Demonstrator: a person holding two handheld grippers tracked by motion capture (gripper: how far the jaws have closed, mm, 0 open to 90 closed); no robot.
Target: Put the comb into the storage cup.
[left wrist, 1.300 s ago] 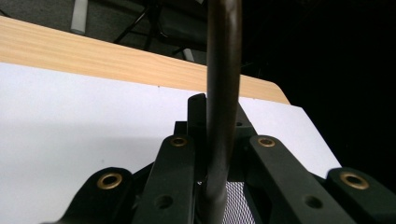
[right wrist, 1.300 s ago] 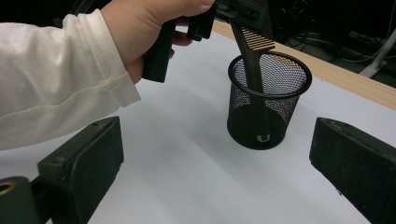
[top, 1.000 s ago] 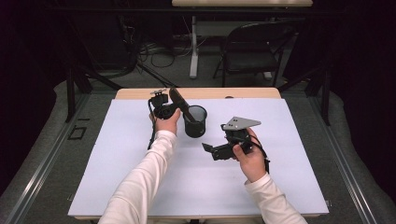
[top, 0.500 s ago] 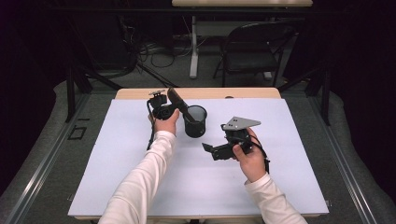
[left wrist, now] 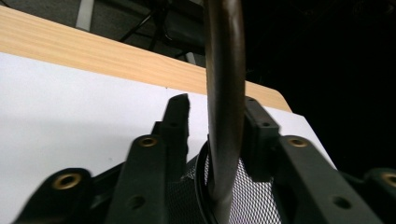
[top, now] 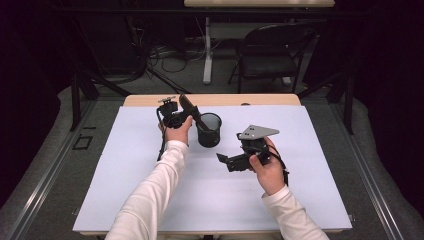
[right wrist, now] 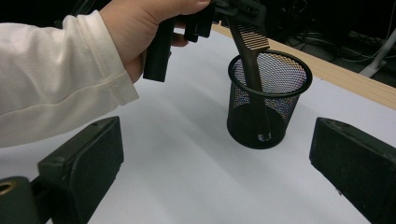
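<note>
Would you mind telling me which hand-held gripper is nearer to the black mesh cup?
Left. The left hand-held gripper sits right above the mesh cup, around the comb; the right hand-held gripper waits apart.

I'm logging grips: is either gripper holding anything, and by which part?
Nothing is gripped: the left gripper has just been opening around the comb; right gripper open.

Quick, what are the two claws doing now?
Left claw: just been opening, dark brown comb between its jaws, standing in the black mesh cup.
Right claw: open, empty.
</note>
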